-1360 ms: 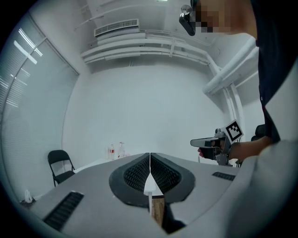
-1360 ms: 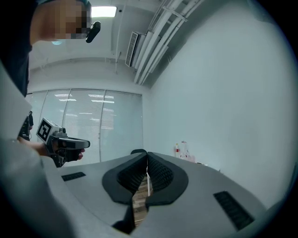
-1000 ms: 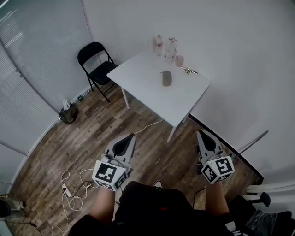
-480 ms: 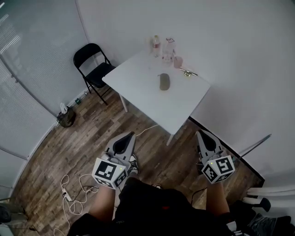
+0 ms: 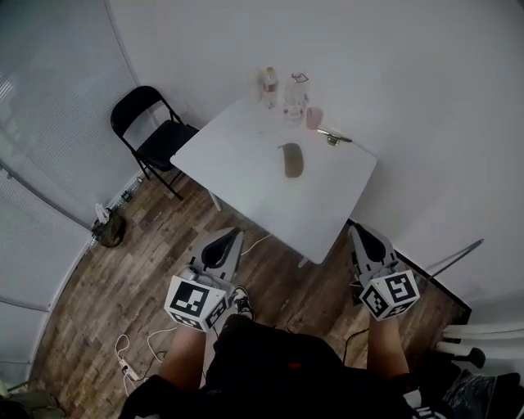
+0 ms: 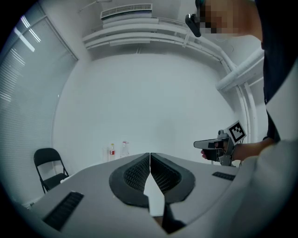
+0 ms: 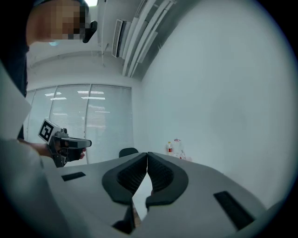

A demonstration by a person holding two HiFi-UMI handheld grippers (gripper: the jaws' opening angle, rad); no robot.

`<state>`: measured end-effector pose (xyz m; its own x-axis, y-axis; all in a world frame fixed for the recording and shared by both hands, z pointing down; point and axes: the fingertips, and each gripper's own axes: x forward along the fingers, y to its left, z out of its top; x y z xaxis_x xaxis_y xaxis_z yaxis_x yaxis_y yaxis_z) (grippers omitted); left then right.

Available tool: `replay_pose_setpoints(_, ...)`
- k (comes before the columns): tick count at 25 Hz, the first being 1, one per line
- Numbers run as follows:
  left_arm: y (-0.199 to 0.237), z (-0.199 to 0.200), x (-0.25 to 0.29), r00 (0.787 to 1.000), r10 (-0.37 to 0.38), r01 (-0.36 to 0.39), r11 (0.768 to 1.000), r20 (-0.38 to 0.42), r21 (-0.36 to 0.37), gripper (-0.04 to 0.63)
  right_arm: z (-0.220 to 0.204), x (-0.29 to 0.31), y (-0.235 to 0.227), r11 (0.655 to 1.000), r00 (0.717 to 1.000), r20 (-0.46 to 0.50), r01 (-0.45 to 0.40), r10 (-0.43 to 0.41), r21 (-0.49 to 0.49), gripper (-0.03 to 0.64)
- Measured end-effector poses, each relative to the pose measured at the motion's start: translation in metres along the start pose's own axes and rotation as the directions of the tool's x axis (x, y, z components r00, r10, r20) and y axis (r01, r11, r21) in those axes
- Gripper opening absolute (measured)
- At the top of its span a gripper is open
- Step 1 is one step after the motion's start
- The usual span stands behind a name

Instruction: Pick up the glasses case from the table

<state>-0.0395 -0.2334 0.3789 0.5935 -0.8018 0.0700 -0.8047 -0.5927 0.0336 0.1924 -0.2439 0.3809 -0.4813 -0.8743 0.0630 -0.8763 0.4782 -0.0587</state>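
Now | left gripper (image 6: 150,155) closed, empty | right gripper (image 7: 147,154) closed, empty | glasses case (image 5: 291,159) on table (image 5: 237,159)

setting: a small, sparsely furnished office room. indicators: plain white walls (image 5: 409,82), glazed partition (image 7: 93,116) with horizontal blinds, wood-pattern plank floor (image 5: 139,262), one white table (image 5: 246,192), one black folding chair (image 5: 164,135), ceiling air-conditioning vent (image 6: 126,10), power strip (image 5: 128,372) with loose cable on the floor.

Even, soft indoor light — gripper views bend strongly at dark rounded edges (ceiling lamps glare).
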Motion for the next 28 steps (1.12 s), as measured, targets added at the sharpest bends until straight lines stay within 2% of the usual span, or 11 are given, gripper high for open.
replay_pose_setpoints(7, 0.107, 0.003, 0.032, 0.998, -0.065, 0.065, 0.998, -0.021, 0.018, 0.023, 0.012, 0.109, 0.026, 0.998, 0.998, -0.015, 0.054, -0.054, -0.028, 0.021)
replay_pose_setpoints(10, 0.141, -0.005, 0.045, 0.995, -0.094, 0.094, 0.995, -0.03, 0.015, 0.023, 0.011, 0.144, 0.031, 0.995, 0.996, -0.039, 0.08, -0.082, -0.059, 0.021)
replay_pose_setpoints(14, 0.172, -0.013, 0.063, 0.993, -0.115, 0.115, 0.993, -0.035, 0.001, 0.023, -0.002, 0.182, 0.024, 0.992, 0.99, -0.075, 0.115, -0.119, -0.048, 0.021)
replay_pose_setpoints(18, 0.195, -0.021, 0.076, 0.993, -0.111, 0.111, 0.994, -0.039, 0.004, 0.023, -0.015, 0.216, 0.013, 0.992, 0.987, -0.097, 0.124, -0.125, -0.014, 0.022)
replay_pose_setpoints(22, 0.216, -0.026, 0.09, 0.996, -0.064, 0.064, 0.998, -0.058, -0.008, 0.023, -0.028, 0.248, -0.009, 0.993, 0.986, -0.118, 0.117, -0.118, -0.016, 0.025)
replay_pose_setpoints(23, 0.219, -0.028, 0.093, 0.997, -0.055, 0.054, 0.998, -0.062, -0.01, 0.023, -0.033, 0.257, -0.017, 0.993, 0.984, -0.132, 0.119, -0.12, -0.015, 0.036)
replay_pose_setpoints(25, 0.221, -0.032, 0.098, 0.996, -0.043, 0.041, 0.999, -0.073, -0.025, 0.023, -0.049, 0.278, -0.034, 0.992, 0.977, -0.174, 0.123, -0.122, -0.006, 0.184)
replay_pose_setpoints(28, 0.221, -0.038, 0.107, 0.995, -0.028, 0.024, 0.999, -0.092, -0.046, 0.023, -0.08, 0.31, -0.062, 0.991, 0.959, -0.25, 0.137, -0.133, -0.003, 0.266)
